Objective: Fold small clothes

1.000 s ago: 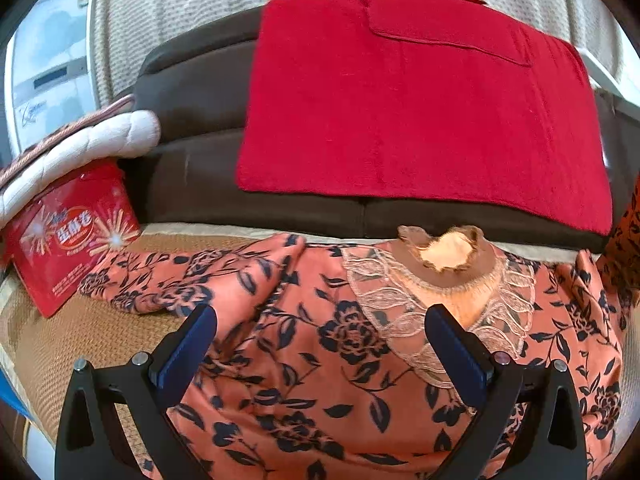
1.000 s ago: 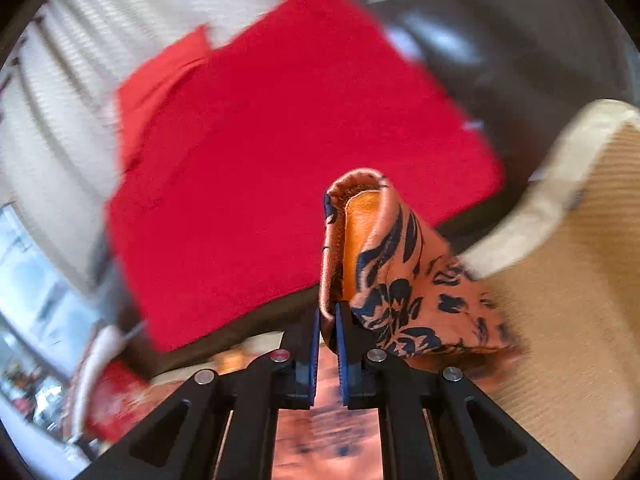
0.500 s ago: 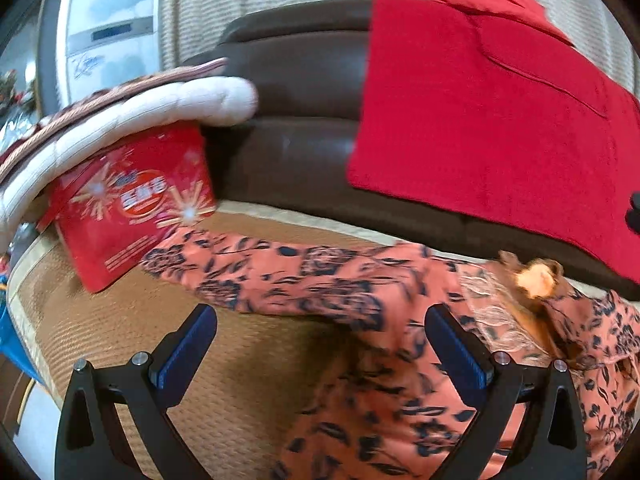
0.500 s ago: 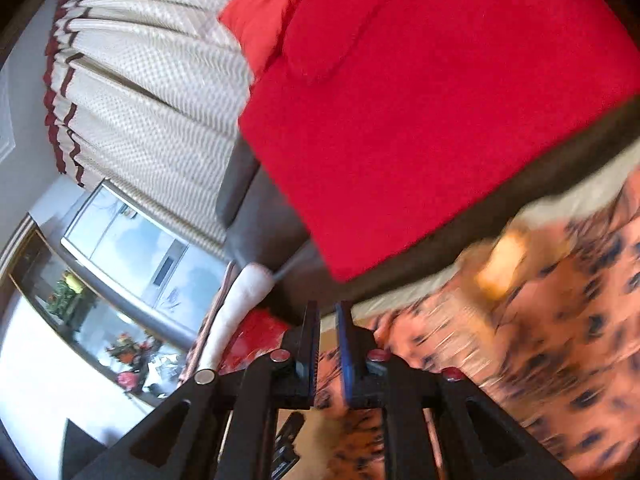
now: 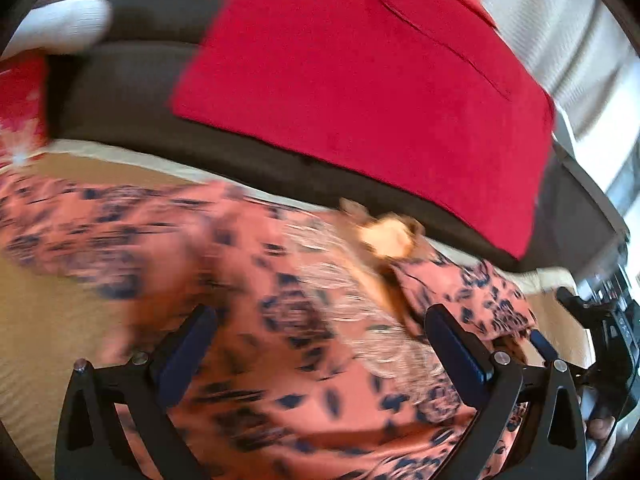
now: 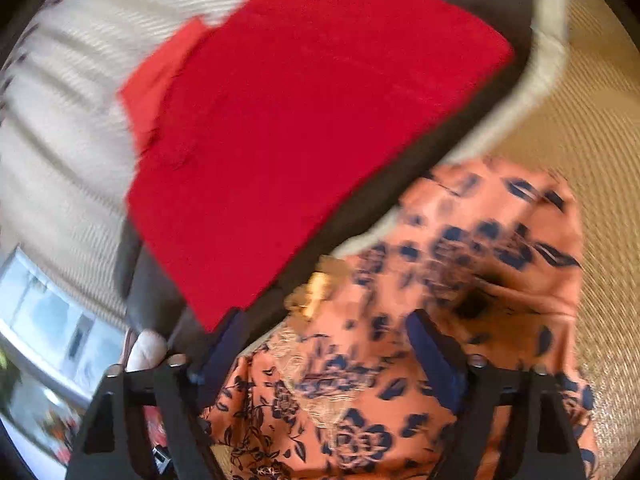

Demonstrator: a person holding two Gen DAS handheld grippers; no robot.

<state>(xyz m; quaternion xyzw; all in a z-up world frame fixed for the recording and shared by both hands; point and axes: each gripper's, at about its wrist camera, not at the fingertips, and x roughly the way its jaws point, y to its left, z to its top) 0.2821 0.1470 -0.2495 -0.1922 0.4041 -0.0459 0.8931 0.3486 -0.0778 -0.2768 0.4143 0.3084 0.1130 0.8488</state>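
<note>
1 floral top [image 5: 280,312] on mat [image 5: 52,320], 1 red towel [image 5: 360,88], both grippers, L [image 5: 320,340] & R [image 6: 328,348], wide, holding nothing, no legible text.

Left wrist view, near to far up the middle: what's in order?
Left claw, open → floral garment with its lace collar → pale mat edge → dark sofa → red cloth → curtain.

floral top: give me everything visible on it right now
The floral top is thin orange-pink fabric printed with dark blue flowers, with a pale lace panel below a tan collar. It lies spread on the woven mat, one sleeve stretched out sideways, the other side folded inward. Both grippers, left gripper and right gripper, hover open above it.
</note>
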